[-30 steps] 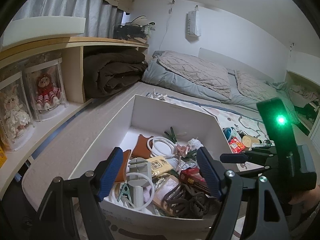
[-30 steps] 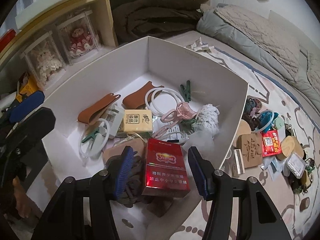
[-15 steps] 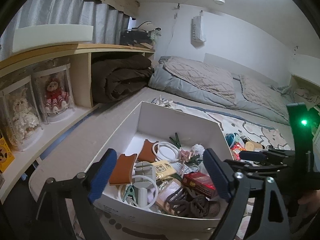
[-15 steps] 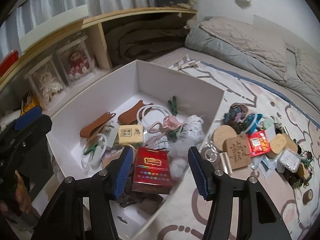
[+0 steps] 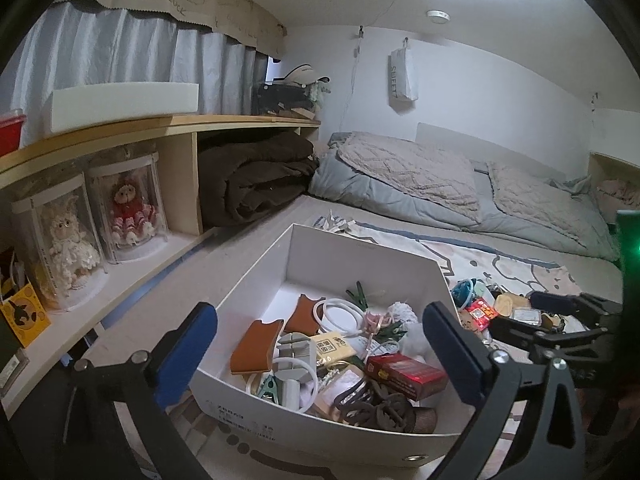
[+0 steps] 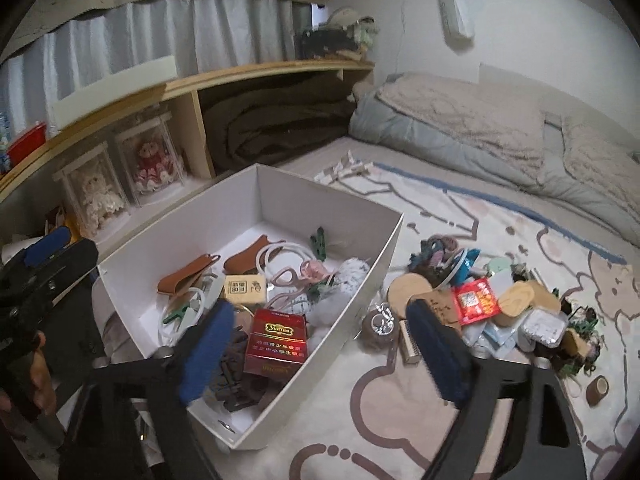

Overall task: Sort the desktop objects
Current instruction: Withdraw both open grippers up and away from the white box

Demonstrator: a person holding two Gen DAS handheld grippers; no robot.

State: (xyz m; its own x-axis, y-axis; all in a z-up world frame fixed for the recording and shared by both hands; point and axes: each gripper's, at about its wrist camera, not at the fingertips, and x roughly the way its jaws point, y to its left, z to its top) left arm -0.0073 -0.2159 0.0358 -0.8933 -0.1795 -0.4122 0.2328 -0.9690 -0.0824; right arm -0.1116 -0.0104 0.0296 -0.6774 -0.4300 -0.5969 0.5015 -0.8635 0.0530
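A white box [image 6: 280, 192] [image 5: 360, 252] on the rug holds several small items: a red cigarette pack [image 6: 276, 340] [image 5: 406, 372], brown leather pieces [image 6: 184, 276], white rings [image 6: 280, 256], a green clip [image 6: 318, 240], a yellow card [image 6: 244, 288]. A pile of loose objects [image 6: 492, 304] lies on the rug right of the box, with wooden discs and a red packet [image 6: 476, 300]. My right gripper [image 6: 320, 356] is open and empty, raised over the box's near right wall. My left gripper [image 5: 320, 352] is open and empty above the box's near end.
A wooden shelf [image 5: 180, 124] runs along the left with boxed dolls [image 5: 128, 212] and a folded brown blanket [image 5: 256, 184]. Grey bedding [image 6: 480, 120] lies at the back. The patterned rug [image 6: 400, 420] spreads around the box.
Both grippers have risen and pulled back from the box, so more of the room shows. The right gripper has swung right toward the pile. The red pack stays in the box.
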